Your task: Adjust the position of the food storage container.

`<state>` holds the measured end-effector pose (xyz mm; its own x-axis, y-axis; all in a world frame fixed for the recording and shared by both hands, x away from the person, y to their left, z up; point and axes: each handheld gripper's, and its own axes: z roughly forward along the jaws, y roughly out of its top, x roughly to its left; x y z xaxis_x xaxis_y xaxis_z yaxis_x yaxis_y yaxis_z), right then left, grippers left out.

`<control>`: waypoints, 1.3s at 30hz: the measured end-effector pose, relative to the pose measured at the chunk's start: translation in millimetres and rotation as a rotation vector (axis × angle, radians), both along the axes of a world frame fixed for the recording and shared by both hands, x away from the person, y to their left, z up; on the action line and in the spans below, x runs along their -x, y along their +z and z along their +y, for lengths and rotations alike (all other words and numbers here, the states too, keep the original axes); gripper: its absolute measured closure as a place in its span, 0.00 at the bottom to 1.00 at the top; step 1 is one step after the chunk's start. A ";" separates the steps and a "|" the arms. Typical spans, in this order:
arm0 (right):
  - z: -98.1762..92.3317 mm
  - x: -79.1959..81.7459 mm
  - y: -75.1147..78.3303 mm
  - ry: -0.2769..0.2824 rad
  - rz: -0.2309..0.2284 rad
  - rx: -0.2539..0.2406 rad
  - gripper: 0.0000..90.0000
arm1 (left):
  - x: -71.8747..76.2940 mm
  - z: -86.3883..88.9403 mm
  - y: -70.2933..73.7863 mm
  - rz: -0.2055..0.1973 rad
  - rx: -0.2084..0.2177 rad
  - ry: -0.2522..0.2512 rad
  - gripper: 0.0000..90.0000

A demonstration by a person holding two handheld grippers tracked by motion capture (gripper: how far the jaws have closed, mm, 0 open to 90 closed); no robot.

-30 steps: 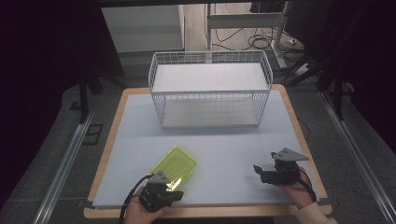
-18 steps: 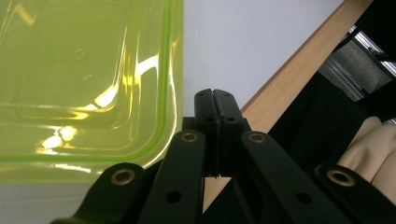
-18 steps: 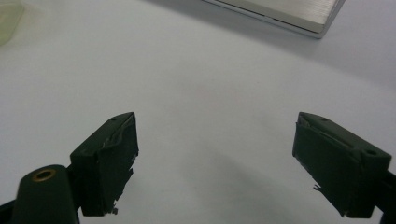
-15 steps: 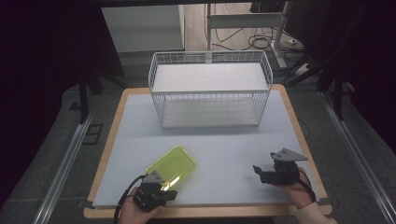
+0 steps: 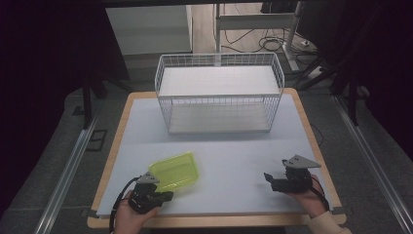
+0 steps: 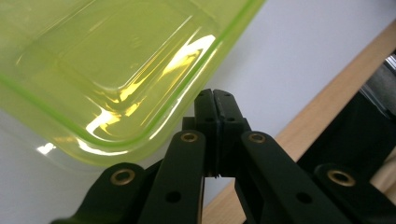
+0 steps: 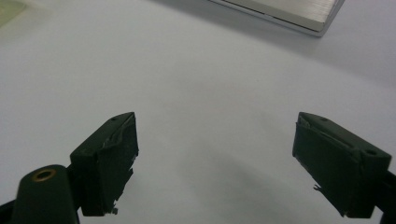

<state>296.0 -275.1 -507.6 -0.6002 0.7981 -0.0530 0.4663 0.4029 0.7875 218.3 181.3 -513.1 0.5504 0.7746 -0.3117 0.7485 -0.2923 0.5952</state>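
Near front-left edge: yellow-green tray [image 5: 174,169], translucent glossy plastic, rounded corners, lying on the mat.
Left gripper [image 5: 157,187]: black jaws pressed together, gripping nothing, just beside the tray's rim.
Right gripper [image 7: 215,163]: jaws wide apart, empty.
Table [image 5: 243,161]: matte pale mat, wooden border.
Basket [image 5: 219,92]: white wire grid, rectangular.

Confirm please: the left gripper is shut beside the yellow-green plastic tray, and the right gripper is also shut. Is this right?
Not fully. The right gripper is open: the right gripper view shows its jaws wide apart over the bare table. The left gripper is indeed shut beside the yellow-green plastic tray.
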 end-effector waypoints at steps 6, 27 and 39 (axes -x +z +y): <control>0.3 0.0 -0.4 0.001 0.001 0.002 0.16 | -2.8 9.7 0.7 -0.003 0.003 0.021 1.00; 0.2 0.2 -0.3 0.000 0.000 0.001 0.16 | 9.6 47.9 44.1 -0.130 0.163 0.106 1.00; 1.7 1.1 1.1 -0.007 -0.024 -0.001 0.17 | -12.2 102.8 11.8 -0.071 0.130 0.307 1.00</control>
